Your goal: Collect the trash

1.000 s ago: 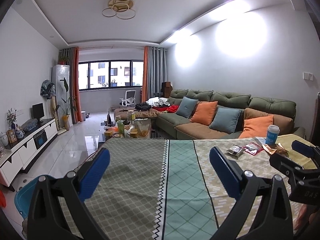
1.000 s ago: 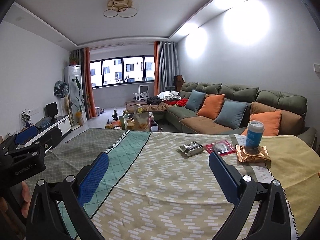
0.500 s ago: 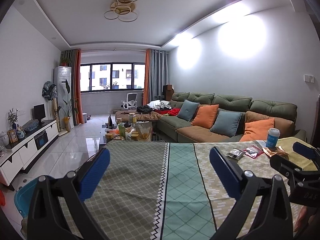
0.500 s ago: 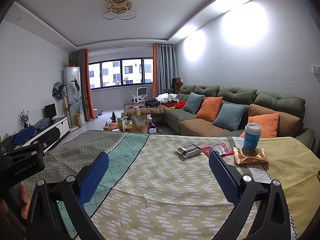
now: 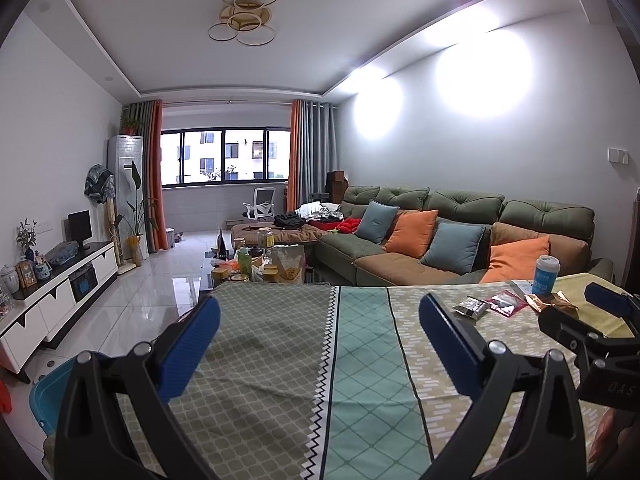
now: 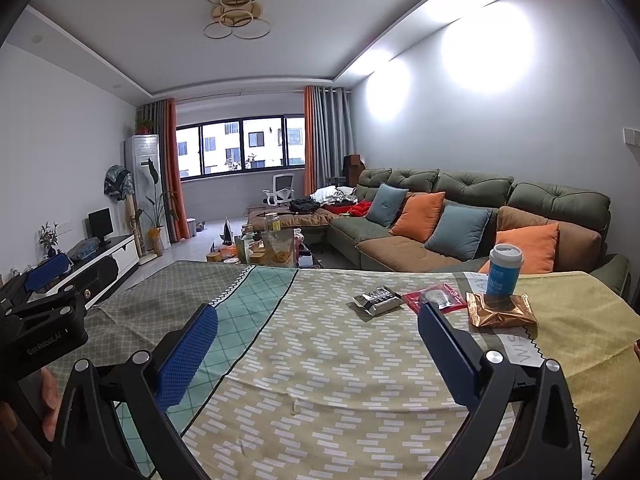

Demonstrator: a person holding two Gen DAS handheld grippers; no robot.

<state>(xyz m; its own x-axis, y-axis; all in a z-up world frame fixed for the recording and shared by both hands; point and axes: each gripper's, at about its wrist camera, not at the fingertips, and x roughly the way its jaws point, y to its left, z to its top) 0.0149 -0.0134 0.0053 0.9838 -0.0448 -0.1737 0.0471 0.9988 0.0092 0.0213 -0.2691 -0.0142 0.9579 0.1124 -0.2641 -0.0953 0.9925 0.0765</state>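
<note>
Trash lies in a cluster at the far right of the surface (image 6: 320, 360): a silver-black wrapper (image 6: 378, 299), a red packet (image 6: 436, 298) just beside it, and a gold foil pouch (image 6: 502, 311) with a blue cup (image 6: 503, 274) standing on it. From my right gripper (image 6: 318, 332) the cluster lies ahead and to the right, the silver-black wrapper nearest to its centre line. The wrapper's long axis runs roughly across my view, slightly skewed. My left gripper (image 5: 320, 324) faces the bare middle of the cloth, with the cluster well off to its right. The right gripper is judged the nearer one for the first pick. Both grippers are spread wide and hold nothing. A blue bin (image 5: 52, 392) shows at floor level beside my left gripper.
</note>
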